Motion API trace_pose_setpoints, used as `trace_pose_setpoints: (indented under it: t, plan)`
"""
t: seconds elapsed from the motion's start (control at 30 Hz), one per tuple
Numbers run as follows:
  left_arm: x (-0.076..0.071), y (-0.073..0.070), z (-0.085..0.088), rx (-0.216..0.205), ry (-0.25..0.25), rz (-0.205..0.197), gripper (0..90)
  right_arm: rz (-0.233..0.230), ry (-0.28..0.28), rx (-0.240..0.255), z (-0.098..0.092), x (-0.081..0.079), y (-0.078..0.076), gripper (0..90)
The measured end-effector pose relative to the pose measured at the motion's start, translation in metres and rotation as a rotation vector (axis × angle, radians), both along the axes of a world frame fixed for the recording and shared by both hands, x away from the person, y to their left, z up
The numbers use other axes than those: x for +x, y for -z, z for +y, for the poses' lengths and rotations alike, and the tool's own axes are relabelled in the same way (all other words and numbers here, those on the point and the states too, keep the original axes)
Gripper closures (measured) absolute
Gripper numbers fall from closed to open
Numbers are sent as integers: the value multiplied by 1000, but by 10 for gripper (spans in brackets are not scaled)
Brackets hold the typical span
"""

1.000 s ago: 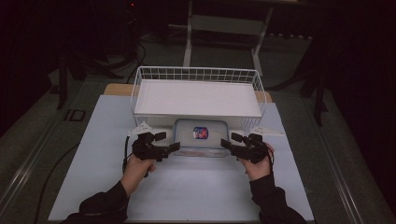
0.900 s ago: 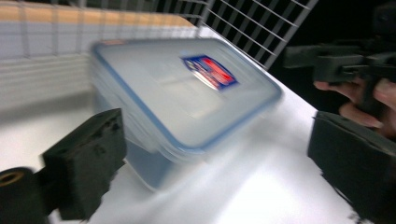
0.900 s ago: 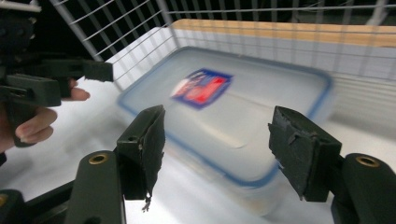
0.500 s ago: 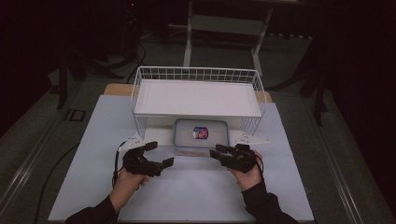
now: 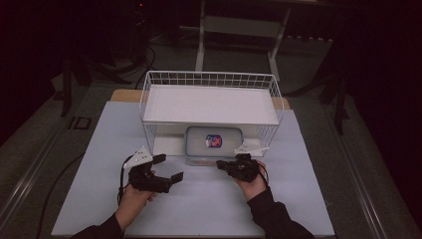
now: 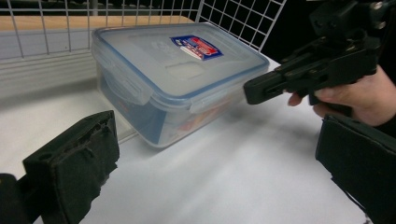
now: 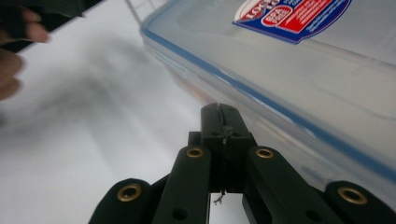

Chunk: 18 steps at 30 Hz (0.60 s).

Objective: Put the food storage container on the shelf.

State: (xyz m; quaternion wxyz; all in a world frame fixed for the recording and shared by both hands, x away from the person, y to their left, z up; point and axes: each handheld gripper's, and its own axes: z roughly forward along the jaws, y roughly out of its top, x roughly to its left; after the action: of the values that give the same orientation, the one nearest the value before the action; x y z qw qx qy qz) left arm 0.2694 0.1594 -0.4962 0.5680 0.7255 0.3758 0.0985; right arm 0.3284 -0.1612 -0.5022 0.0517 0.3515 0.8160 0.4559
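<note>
— Where is the box [image 5: 214, 144] now?

— It stands on the white table [image 5: 298, 199], half under the wire shelf [image 5: 209, 104], with its front edge toward me. It is a clear plastic box with a lid [image 6: 187, 60] that has a blue seal and clips on the sides. Something red shows through the wall, but I cannot tell what it is.

— And your two tools?

— My left gripper [image 5: 166, 169] is wide open and holds nothing; it hovers near the front left of the box. My right gripper [image 5: 222, 166] has just been closing and its jaws are now pressed together, empty, with the tip just beside the front right corner of the box, below the lid edge.

— How do you think it will handle?

— I think it is stiff, not fragile, and rather light. The plastic is smooth, so the pads can slip on the flat walls. The lid overhangs a little, which gives a lip to catch.

— So where do you take hold?

— I think the best is one gripper on each short side, under the rim or over a clip [image 6: 135, 88], and to pull it out level, so that it does not twist against the wire legs.
</note>
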Motion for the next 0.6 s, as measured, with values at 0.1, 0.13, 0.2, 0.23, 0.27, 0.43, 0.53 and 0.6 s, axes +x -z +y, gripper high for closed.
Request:
trace_pose_setpoints:
  t: [0.1, 0.13, 0.2, 0.23, 0.27, 0.43, 0.53, 0.6]
  plan:
    - [0, 0, 2, -5, -4, -2, 0, 0, 1, -4, 3, 3, 2, 900]
    - [1, 1, 2, -6, -8, 0, 0, 3, 9, -7, 5, 5, 3, 900]
    - [2, 2, 3, -8, -8, 4, 0, -1, 14, -13, 6, 8, 4, 900]
    - [2, 2, 3, -10, -9, 6, 0, 0, 17, -15, 7, 10, 5, 900]
    - [2, 2, 3, -9, -11, 6, 0, 2, 23, -19, 7, 12, 6, 900]
    - [2, 3, 3, -4, -22, -12, 0, 3, 65, -2, 7, 21, 10, 900]
    - [2, 2, 4, -10, -20, -9, 0, -11, 79, -8, 11, 26, 10, 900]
    - [3, 3, 4, -6, -20, -4, 0, -14, 93, -5, 13, 30, 10, 900]
